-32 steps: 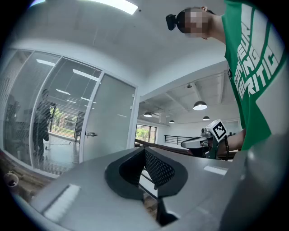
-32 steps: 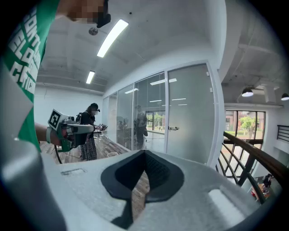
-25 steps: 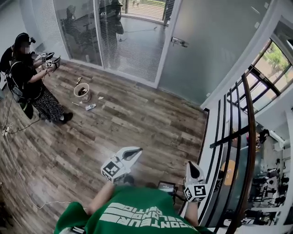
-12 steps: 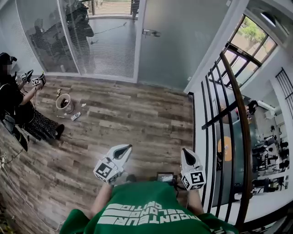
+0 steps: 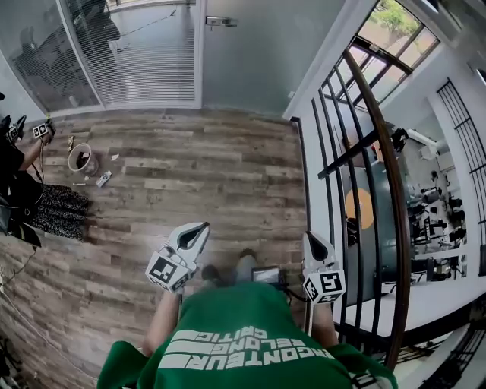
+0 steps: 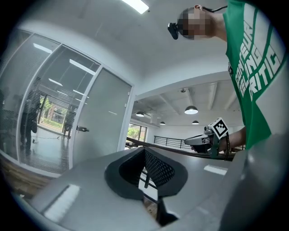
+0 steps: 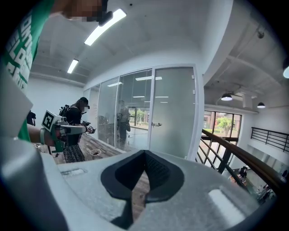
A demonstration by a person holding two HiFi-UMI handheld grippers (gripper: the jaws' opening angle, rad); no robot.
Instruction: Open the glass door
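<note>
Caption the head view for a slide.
Left gripper and right gripper, shut and empty, point toward the closed glass door across the wooden floor; railing at right.

Your head view cuts the glass door (image 5: 258,53) off at the top edge, so only its lower panel and handle (image 5: 220,21) show. The other person (image 5: 45,209) runs off the left edge. The bits (image 5: 104,178) beside the bowl (image 5: 79,159) are too small to name.
</note>
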